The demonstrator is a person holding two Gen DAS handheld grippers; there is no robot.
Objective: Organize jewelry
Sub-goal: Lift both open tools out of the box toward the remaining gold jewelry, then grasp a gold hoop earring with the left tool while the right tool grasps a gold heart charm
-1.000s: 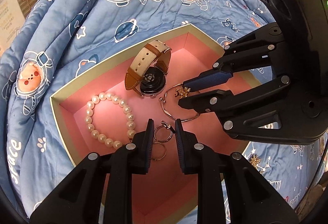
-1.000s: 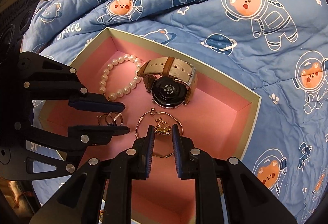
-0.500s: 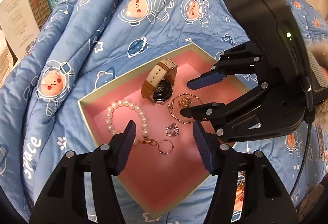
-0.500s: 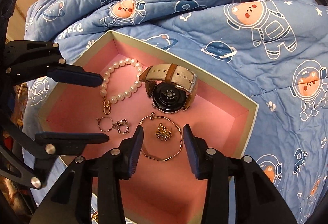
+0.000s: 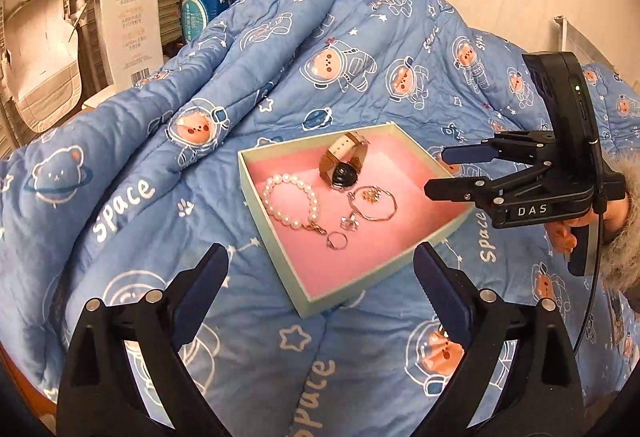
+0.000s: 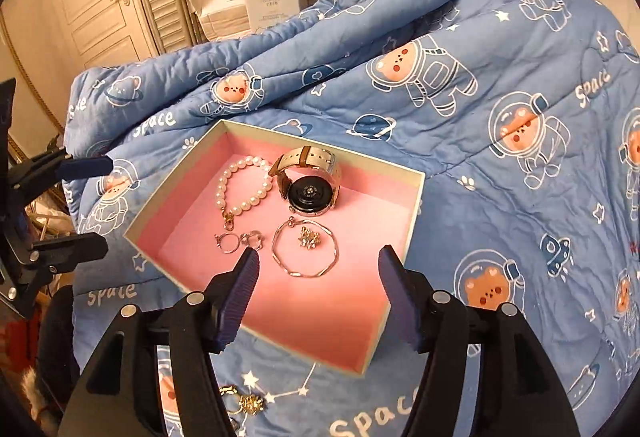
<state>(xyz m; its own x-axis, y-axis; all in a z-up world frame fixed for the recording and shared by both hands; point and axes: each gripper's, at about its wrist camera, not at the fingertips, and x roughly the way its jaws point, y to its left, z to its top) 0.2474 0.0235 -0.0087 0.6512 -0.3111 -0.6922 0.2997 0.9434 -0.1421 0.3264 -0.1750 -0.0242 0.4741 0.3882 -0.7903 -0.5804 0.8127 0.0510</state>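
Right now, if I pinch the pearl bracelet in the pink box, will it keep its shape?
Probably not. The pearl bracelet looks like strung beads, so it would likely sag from the pinch. The round, glossy pearls may slip between the jaws. Its gold clasp would likely dangle.

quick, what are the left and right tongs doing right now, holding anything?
Left tongs: open, holding nothing.
Right tongs: open, holding nothing.

Two raised wrist views, shared box (image 5: 276, 233)
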